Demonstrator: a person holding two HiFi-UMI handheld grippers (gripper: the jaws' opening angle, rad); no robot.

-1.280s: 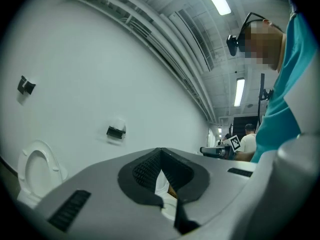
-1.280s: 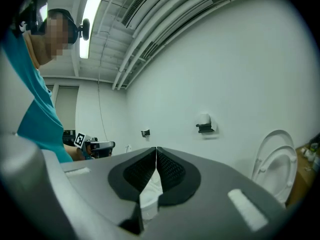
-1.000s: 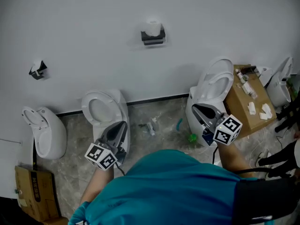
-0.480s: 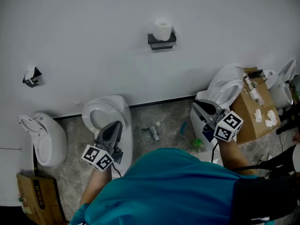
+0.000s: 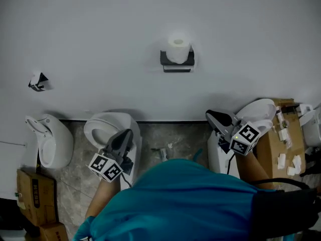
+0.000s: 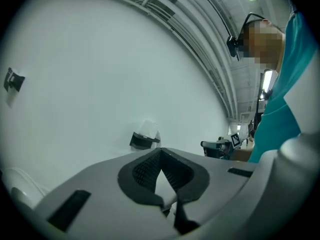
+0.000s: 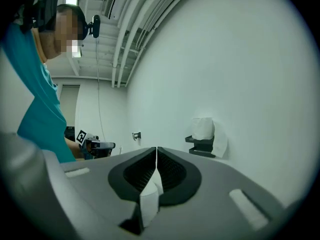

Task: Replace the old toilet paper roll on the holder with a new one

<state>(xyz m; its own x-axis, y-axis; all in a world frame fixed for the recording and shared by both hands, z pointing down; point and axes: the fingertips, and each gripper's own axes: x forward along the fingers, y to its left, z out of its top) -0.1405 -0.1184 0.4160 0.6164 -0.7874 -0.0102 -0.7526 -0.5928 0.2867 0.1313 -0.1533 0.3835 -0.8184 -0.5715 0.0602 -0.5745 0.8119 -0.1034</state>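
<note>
A white toilet paper roll (image 5: pixel 178 47) stands on a black holder (image 5: pixel 177 63) fixed to the white wall, ahead of me and between my two grippers. The left gripper view has the roll (image 6: pixel 148 129) and holder (image 6: pixel 141 142) just past the jaw tips. In the right gripper view the roll (image 7: pixel 203 128) is to the right, with a paper tail hanging. My left gripper (image 5: pixel 126 133) is shut, its tips meeting, nothing gripped. My right gripper (image 5: pixel 211 116) is shut too. Both point level at the wall, well short of the holder.
White toilets stand along the wall: one below the left gripper (image 5: pixel 103 127), one further left (image 5: pixel 50 142), one by the right gripper (image 5: pixel 258 112). Cardboard boxes sit at the right (image 5: pixel 281 144) and lower left (image 5: pixel 32 195). A small second wall holder (image 5: pixel 38 81) is far left. Scraps litter the floor (image 5: pixel 163 152).
The whole view has slid: the holder and roll now sit lower and more to the right, nearer the middle between the grippers. Both grippers went along with the body and stayed shut.
</note>
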